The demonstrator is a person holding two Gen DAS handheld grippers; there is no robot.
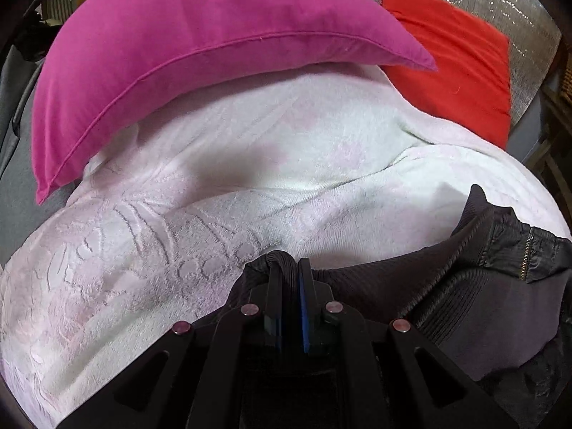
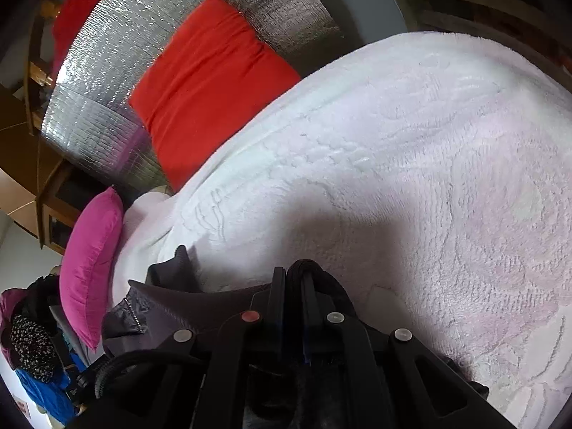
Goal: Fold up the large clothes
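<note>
A dark grey-black jacket (image 1: pixel 475 296) with a ribbed hem and a brass zip lies over a white fluffy blanket (image 1: pixel 250 178). My left gripper (image 1: pixel 287 268) is shut on a ribbed edge of the jacket, low in the left wrist view. My right gripper (image 2: pixel 295 275) is shut on another ribbed edge of the same jacket (image 2: pixel 186 307), whose body stretches to the left in the right wrist view. The blanket (image 2: pixel 429 178) lies beneath.
A magenta pillow (image 1: pixel 178 53) and a red pillow (image 1: pixel 457 60) rest at the head of the bed, against a silver foil panel (image 1: pixel 500 0). In the right wrist view, a heap of clothes (image 2: pixel 32 354) lies at the lower left beside the magenta pillow (image 2: pixel 93 261).
</note>
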